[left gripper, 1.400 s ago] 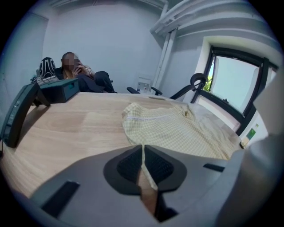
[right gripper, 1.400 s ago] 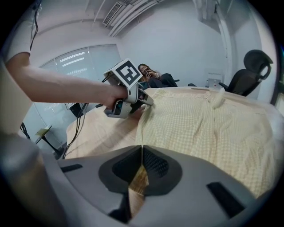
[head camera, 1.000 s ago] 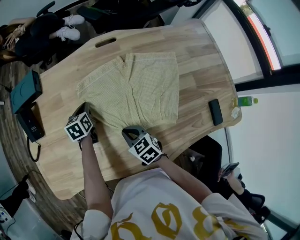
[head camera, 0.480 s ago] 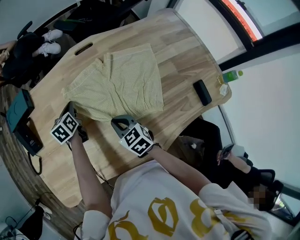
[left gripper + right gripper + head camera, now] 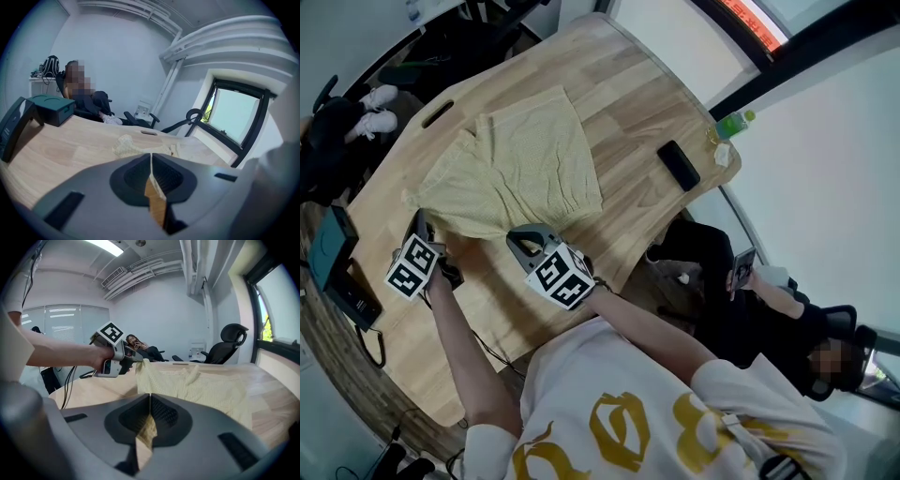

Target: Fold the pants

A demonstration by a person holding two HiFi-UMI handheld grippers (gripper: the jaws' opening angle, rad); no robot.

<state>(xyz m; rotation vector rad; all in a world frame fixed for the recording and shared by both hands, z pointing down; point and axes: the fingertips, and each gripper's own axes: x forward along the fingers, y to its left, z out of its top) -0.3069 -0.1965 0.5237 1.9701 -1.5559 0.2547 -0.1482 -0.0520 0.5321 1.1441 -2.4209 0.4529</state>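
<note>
Right gripper [image 5: 150, 398] pinching pants [image 5: 517, 161], pale yellow, rumpled

No legible words or numbers noted, gold print [image 5: 619, 433] on white shirt [image 5: 572, 375] cropped and left unread, black-and-white square codes carried on left gripper cube [image 5: 412, 267] and right gripper cube [image 5: 559, 278].

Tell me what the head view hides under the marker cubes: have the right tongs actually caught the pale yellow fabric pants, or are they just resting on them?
Observer: Caught. In the right gripper view the right tongs are closed, with a fold of the pale yellow fabric pants pinched between them.
Operator: And the left side?
Observer: The right gripper view also shows the left tongs clamped on the pants' near corner. They hold it above the light wooden table, and the cloth hangs down from that corner.
</note>
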